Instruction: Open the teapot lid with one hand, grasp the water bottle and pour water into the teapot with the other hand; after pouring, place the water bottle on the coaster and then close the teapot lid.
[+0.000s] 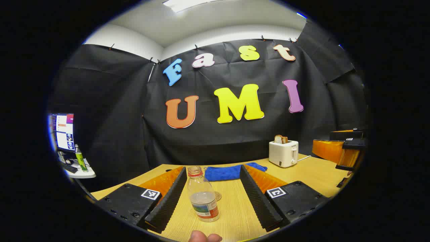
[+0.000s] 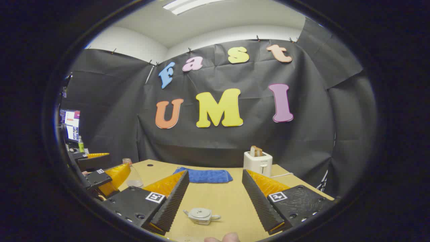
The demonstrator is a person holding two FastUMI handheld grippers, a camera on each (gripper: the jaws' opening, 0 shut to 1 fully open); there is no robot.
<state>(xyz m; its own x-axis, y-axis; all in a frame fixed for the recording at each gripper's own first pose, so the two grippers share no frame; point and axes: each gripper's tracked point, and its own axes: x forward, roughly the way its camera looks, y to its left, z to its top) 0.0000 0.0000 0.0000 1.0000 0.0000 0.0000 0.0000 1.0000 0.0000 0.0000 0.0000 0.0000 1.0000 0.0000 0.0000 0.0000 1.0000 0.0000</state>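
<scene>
In the left gripper view my left hand-held gripper (image 1: 211, 205) is spread wide, and the water bottle (image 1: 203, 195) stands upright on the worktop (image 1: 312, 174) between its fingers, touching neither. The bottle is clear plastic, uncapped, with a reddish ring at the neck, a coloured label round its lower part and a little water in it. Just behind it lies a small round coaster (image 1: 218, 196), partly hidden. Farther off are one blue cloth (image 1: 231, 172) and one white toaster (image 1: 283, 153) with bread in its slot; my other gripper shows at the far right.

In the right gripper view my right hand-held gripper (image 2: 212, 205) is also spread, with the teapot (image 2: 201, 215) sitting near on the worktop between its fingers, untouched. It is small and pale grey-white, with its lid on, its spout pointing left and its handle right. I count one bottle, one teapot, one coaster, one cloth, one toaster.
</scene>
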